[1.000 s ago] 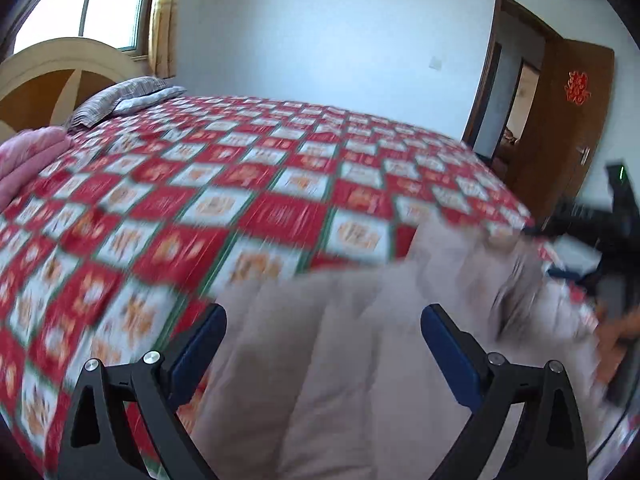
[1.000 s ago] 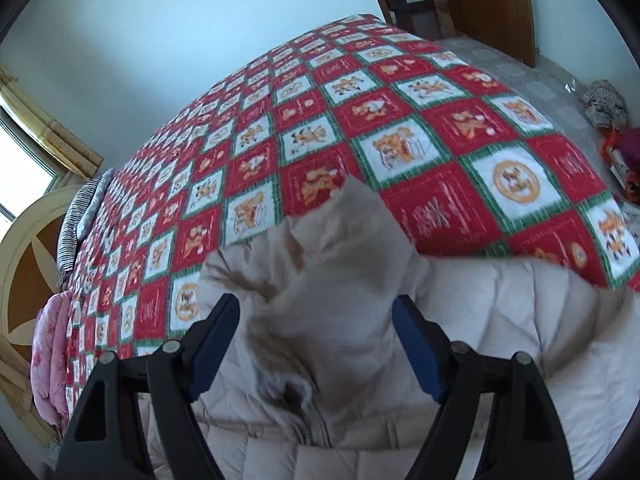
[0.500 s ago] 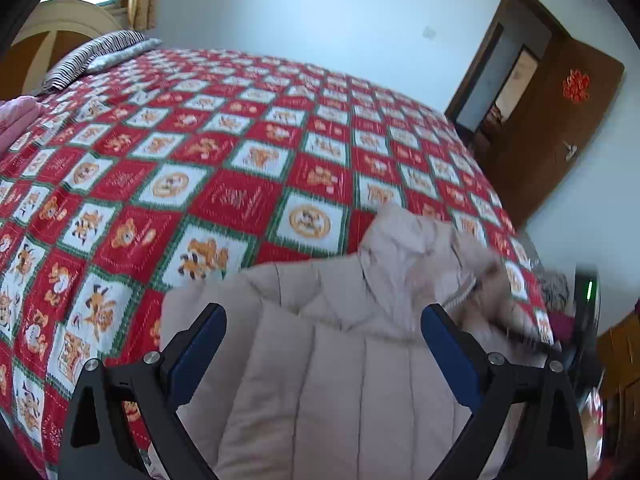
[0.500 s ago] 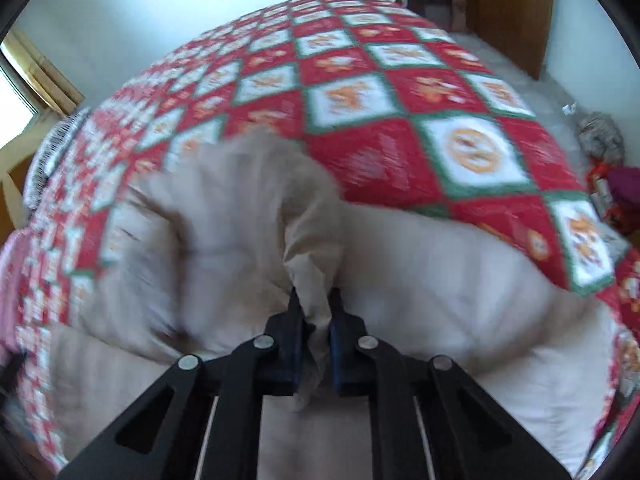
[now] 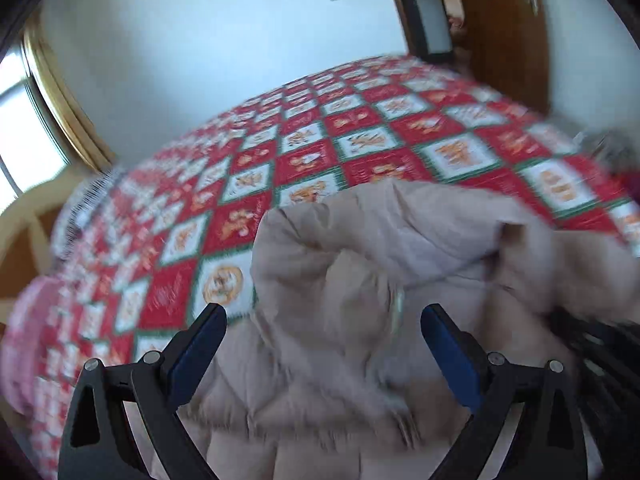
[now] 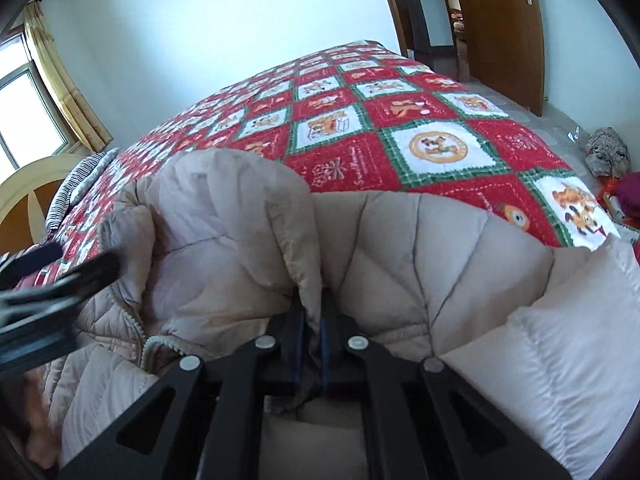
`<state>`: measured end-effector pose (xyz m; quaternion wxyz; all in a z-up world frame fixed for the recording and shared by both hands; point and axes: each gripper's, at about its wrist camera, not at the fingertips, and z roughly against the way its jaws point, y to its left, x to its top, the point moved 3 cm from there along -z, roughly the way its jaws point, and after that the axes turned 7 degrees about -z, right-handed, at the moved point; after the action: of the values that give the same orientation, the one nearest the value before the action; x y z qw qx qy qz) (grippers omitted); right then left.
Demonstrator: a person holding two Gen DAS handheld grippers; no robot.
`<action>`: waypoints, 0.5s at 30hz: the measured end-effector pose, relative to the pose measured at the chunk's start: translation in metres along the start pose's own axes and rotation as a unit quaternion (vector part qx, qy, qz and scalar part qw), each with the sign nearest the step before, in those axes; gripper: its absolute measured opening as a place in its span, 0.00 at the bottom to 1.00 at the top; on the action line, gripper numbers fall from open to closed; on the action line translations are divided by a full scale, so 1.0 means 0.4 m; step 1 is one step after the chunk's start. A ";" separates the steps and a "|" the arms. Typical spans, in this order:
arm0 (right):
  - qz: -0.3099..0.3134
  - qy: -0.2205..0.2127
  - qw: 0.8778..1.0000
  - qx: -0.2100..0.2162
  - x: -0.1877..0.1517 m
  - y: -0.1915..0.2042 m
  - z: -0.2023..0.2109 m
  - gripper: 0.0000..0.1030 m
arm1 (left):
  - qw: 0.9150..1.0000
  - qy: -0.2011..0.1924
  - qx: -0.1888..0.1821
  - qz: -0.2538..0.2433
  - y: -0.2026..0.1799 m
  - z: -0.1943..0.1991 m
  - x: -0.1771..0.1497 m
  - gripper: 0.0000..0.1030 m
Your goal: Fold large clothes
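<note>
A beige quilted puffer jacket (image 6: 400, 248) lies bunched at the near edge of a bed with a red, white and green patterned cover (image 6: 400, 120). My right gripper (image 6: 311, 320) is shut on a raised fold of the jacket's hood. In the left wrist view, which is blurred, the jacket (image 5: 360, 280) fills the lower middle and my left gripper (image 5: 323, 336) is open just above it, holding nothing. The left gripper also shows as a dark blur at the left edge of the right wrist view (image 6: 56, 280).
A striped pillow (image 6: 80, 184) and a wooden headboard (image 6: 24, 196) are at the far left. A brown door (image 6: 500, 28) stands at the right. A pile of cloth and red items (image 6: 608, 152) lies on the floor beside the bed. A pink blanket (image 5: 28, 340) lies at the left.
My right gripper closed on the jacket's hood fold and still holds it. My left gripper stayed open and swung right over the jacket, toward the right gripper.
</note>
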<state>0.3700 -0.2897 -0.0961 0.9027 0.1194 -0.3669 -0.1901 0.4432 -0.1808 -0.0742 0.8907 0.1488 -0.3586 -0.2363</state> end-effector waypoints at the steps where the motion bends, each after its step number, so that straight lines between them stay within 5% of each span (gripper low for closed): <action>1: -0.001 0.000 1.000 0.001 0.002 -0.001 -0.002 0.05 | 1.000 0.020 0.009 0.012 0.011 -0.026 0.000 0.89; 3: -0.002 0.000 1.000 0.001 -0.003 0.001 -0.004 0.05 | 0.997 0.044 -0.026 0.055 0.052 -0.051 -0.016 0.17; 5: -0.004 0.001 1.000 0.003 -0.005 -0.002 -0.002 0.05 | 0.986 0.070 -0.083 0.123 0.128 -0.062 -0.060 0.11; 9: -0.004 0.002 1.000 0.003 -0.009 -0.002 -0.001 0.05 | 0.966 0.070 -0.131 0.213 0.226 -0.045 -0.177 0.09; 13: -0.004 0.003 1.000 0.002 -0.008 -0.002 -0.004 0.05 | 0.931 0.027 -0.172 0.320 0.260 -0.034 -0.296 0.13; 15: -0.003 0.003 1.000 0.001 -0.008 -0.002 -0.005 0.05 | 0.907 -0.004 -0.193 0.374 0.261 -0.045 -0.344 0.13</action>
<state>0.3689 -0.2888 -0.0997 0.9031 0.1219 -0.3643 -0.1918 0.4019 -0.0183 -0.1199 0.9238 -0.1717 -0.3387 0.0488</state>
